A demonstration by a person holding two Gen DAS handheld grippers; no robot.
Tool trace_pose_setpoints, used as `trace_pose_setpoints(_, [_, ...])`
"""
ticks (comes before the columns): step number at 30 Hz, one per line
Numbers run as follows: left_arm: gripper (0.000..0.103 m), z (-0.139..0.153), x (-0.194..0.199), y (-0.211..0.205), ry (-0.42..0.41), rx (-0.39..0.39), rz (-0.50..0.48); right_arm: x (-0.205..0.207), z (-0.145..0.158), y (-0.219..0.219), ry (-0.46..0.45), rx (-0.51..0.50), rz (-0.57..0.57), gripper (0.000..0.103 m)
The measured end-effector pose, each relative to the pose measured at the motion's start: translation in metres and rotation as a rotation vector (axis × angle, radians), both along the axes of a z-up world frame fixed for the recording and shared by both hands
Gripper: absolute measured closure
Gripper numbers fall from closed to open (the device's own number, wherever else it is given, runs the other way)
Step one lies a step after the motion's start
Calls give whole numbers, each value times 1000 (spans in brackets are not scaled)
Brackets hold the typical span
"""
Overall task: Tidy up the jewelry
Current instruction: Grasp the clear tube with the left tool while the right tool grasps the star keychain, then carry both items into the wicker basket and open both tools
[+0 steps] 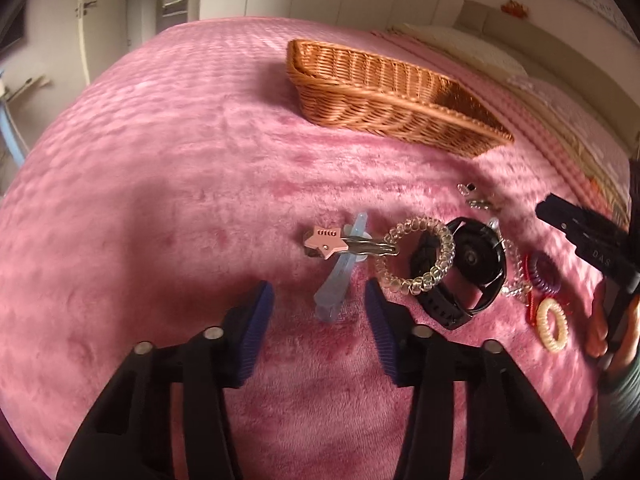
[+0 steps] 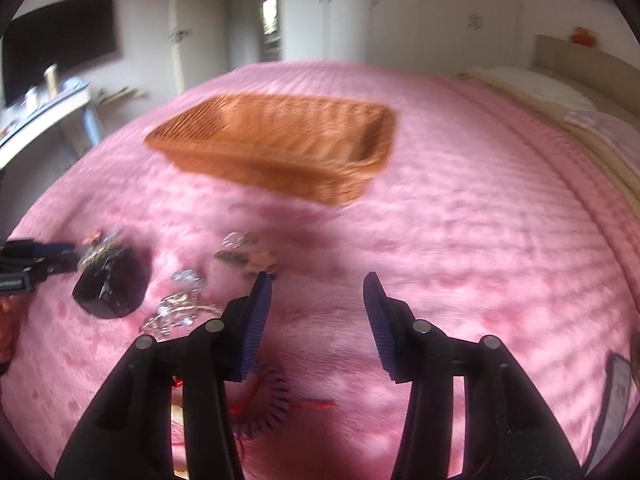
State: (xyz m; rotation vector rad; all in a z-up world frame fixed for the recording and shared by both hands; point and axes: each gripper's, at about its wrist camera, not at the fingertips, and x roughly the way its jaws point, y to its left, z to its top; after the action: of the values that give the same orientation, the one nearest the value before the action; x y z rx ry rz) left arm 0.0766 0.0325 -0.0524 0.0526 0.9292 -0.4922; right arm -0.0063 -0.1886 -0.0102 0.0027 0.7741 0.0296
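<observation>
Jewelry lies on a pink blanket. In the left wrist view my open, empty left gripper straddles a light blue hair clip. Beyond it lie a pink star clip, a clear spiral hair tie, a black watch, a purple spiral tie, a beige spiral tie and silver pieces. My right gripper is open and empty; the purple tie lies under its left finger. An empty wicker basket stands further back, also in the blurred right wrist view.
Pillows and the headboard are at the right of the bed. A desk with a monitor stands beyond the bed's left side. A phone-like object lies at the lower right of the right wrist view.
</observation>
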Motion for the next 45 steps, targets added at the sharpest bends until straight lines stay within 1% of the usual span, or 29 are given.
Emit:
trace_pose_setpoints(2, [60, 0, -1, -3, -9, 16, -11, 13, -5, 7, 24, 3, 45, 58])
trace_pose_setpoints(3, [62, 0, -2, -4, -14, 23, -13, 20, -7, 9, 38, 17, 61, 58])
trace_pose_setpoints(5, [73, -1, -3, -8, -19, 32, -14, 34, -11, 11, 65, 57, 85, 58])
trace_pose_setpoints(6, [75, -1, -3, -9, -23, 36, -13, 39, -12, 11, 75, 58, 87, 58])
trace_pose_setpoints(7, [81, -1, -4, -9, -28, 40, -12, 42, -14, 12, 82, 60, 94, 63])
trace_pose_setpoints(8, [87, -1, -5, -9, -31, 39, -13, 46, -17, 14, 106, 70, 112, 72])
trace_pose_setpoints(10, [88, -1, -6, -9, -35, 38, -17, 47, -22, 18, 140, 60, 121, 79])
trace_pose_setpoints(11, [88, 0, -7, -9, -37, 40, -16, 45, -23, 22, 149, 53, 127, 80])
trace_pose_setpoints(14, [89, 0, -10, -10, -40, 42, -13, 35, -21, 28, 158, 59, 146, 80])
trace_pose_setpoints(16, [89, 1, -13, -10, -37, 33, -15, 28, -19, 33, 169, 85, 160, 80])
trace_pose_setpoints(18, [89, 2, -16, -10, -34, 21, -24, 24, -18, 37, 161, 75, 166, 80])
trace_pose_setpoints(20, [89, 2, -21, -12, -33, 10, -37, 24, -17, 35, 156, 61, 148, 80])
trace_pose_setpoints(25, [89, 2, -21, -14, -37, 23, -20, 35, -19, 29, 150, 55, 106, 80])
trace_pose_setpoints(28, [88, 1, -17, -12, -28, 15, -10, 44, -22, 31, 160, 63, 120, 80])
trace_pose_setpoints(31, [84, 2, -16, -14, -28, 15, -12, 48, -23, 37, 162, 47, 132, 80])
trace_pose_setpoints(33, [83, 1, -14, -17, -28, 18, -10, 48, -23, 40, 159, 51, 139, 80])
trace_pose_setpoints(34, [84, 1, -14, -18, -30, 23, -9, 48, -23, 40, 157, 50, 133, 84])
trace_pose_setpoints(36, [84, 1, -15, -22, -35, 31, -9, 44, -22, 36, 150, 66, 116, 83])
trace_pose_setpoints(37, [92, 1, -16, -23, -44, 40, -7, 40, -20, 31, 144, 85, 100, 84])
trace_pose_setpoints(41, [92, 5, -24, -23, -78, 45, -5, 26, -14, 17, 120, 142, 62, 84])
trace_pose_setpoints(43, [92, 10, -29, -20, -90, 27, -2, 18, -10, 11, 108, 166, 46, 84])
trace_pose_setpoints(45, [92, 17, -34, -17, -96, -6, -4, 10, -5, 8, 96, 187, 38, 84])
